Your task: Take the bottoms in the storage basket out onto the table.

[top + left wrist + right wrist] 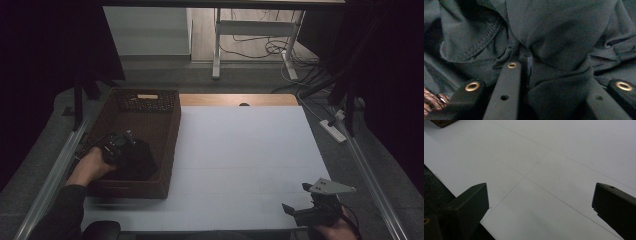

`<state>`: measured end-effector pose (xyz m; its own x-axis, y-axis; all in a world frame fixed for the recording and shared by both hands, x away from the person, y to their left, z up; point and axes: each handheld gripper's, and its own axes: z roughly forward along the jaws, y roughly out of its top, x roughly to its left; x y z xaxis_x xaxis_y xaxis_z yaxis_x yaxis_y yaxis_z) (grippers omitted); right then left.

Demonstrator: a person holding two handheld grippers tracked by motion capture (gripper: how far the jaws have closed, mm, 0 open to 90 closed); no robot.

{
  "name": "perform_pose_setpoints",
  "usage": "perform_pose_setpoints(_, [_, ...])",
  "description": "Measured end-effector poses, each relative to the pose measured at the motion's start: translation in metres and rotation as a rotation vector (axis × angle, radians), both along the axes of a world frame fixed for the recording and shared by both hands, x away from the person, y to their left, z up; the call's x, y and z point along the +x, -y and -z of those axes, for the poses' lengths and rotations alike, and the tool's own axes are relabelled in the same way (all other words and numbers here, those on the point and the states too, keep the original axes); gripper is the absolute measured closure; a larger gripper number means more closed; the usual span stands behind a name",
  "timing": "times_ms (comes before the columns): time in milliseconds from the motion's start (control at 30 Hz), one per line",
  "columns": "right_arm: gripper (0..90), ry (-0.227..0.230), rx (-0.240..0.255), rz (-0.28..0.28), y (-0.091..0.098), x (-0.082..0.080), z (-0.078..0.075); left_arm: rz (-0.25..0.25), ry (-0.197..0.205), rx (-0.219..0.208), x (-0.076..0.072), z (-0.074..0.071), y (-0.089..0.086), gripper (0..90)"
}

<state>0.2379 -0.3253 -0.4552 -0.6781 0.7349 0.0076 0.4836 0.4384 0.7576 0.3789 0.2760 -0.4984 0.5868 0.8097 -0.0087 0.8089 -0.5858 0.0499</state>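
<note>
Left gripper [120, 145] in basket [167, 145] at 9 o'clock, jaws pinching dark garment [554, 50], probably to lift out. Right gripper [305, 202] idle at 5 o'clock over surface [240, 150], jaws wide, empty.

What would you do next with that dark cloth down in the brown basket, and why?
Probably lift it straight up: the left gripper has pinched a fold of the dark crumpled cloth inside the brown woven basket, while the right gripper waits open over the white table sheet.
</note>
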Motion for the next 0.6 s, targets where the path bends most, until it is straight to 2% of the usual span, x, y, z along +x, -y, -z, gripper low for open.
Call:
perform_pose_setpoints(67, [1.2,-0.001,0.0,0.0,0.0,0.0,0.0,-0.014,0.001,-0.011,0.0,-0.001,-0.001,79.0])
perform_pose_setpoints(167, [1.2,-0.002,0.0,0.001,0.0,0.0,0.0,-0.086,-0.022,-0.062,0.003,-0.002,-0.007,80.3])
perform_pose_setpoints(200, [1.2,-0.003,0.0,0.001,0.0,0.0,0.0,-0.087,-0.024,-0.071,0.003,-0.003,-0.008,80.8])
perform_pose_setpoints(300, [1.2,-0.003,0.001,0.001,0.0,0.001,0.0,-0.053,0.007,-0.059,0.001,-0.007,-0.005,81.9])
perform_pose_setpoints(400, [1.2,-0.007,0.005,0.003,0.0,0.001,0.0,-0.046,0.069,-0.081,-0.002,-0.014,-0.005,85.2])
perform_pose_setpoints(467, [1.2,-0.005,0.005,0.002,0.0,0.001,0.0,-0.053,0.101,-0.113,-0.004,-0.019,-0.008,85.4])
perform_pose_setpoints(500, [1.2,-0.005,0.005,0.002,0.0,0.001,0.0,-0.06,0.131,-0.117,-0.005,-0.022,-0.008,85.5])
perform_pose_setpoints(600, [1.2,-0.007,0.002,0.002,0.0,0.001,0.0,-0.073,0.184,-0.151,-0.007,-0.029,-0.011,85.6])
